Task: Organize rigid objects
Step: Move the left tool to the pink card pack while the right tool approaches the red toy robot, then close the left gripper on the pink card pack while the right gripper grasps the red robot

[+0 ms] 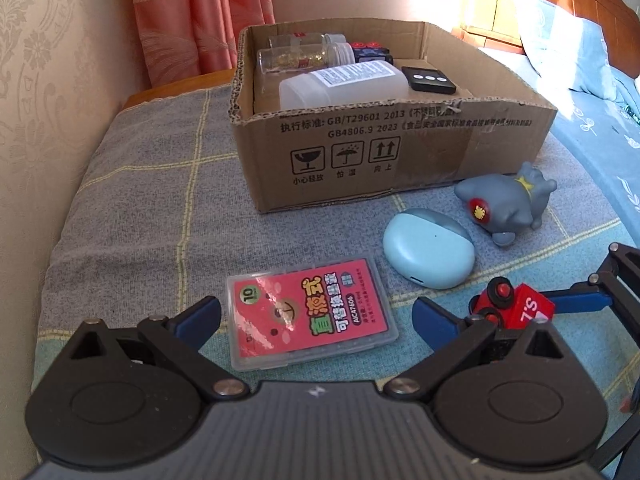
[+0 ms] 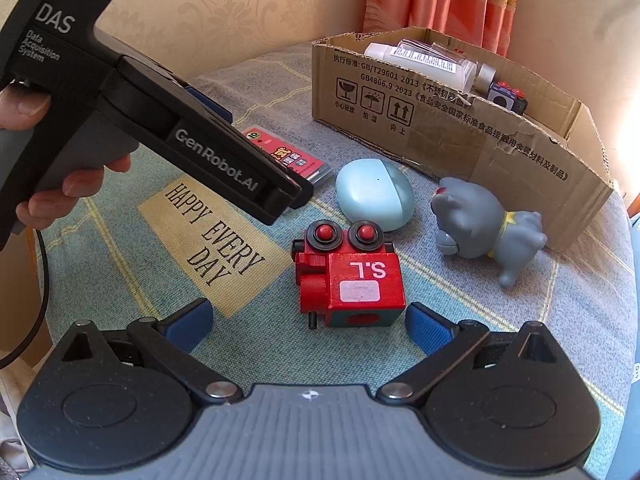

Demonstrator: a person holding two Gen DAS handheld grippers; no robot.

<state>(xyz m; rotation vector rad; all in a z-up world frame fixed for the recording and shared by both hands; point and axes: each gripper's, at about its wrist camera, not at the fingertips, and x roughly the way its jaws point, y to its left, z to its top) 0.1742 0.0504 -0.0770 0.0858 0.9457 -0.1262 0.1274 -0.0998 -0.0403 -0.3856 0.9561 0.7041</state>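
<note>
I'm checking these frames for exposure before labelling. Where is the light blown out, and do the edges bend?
Left wrist view: sunlight washes out the wall and the wooden headboard at upper right; the brown cardboard box stays readable, its printed text sharp. Right wrist view: glare whitens the right edge beyond the box; the red wooden toy robot is evenly lit. Both views curve at the rims, with dark corners.

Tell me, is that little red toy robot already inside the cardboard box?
No, the red toy robot lies on the cloth outside the cardboard box, between the open right gripper's fingers.
</note>
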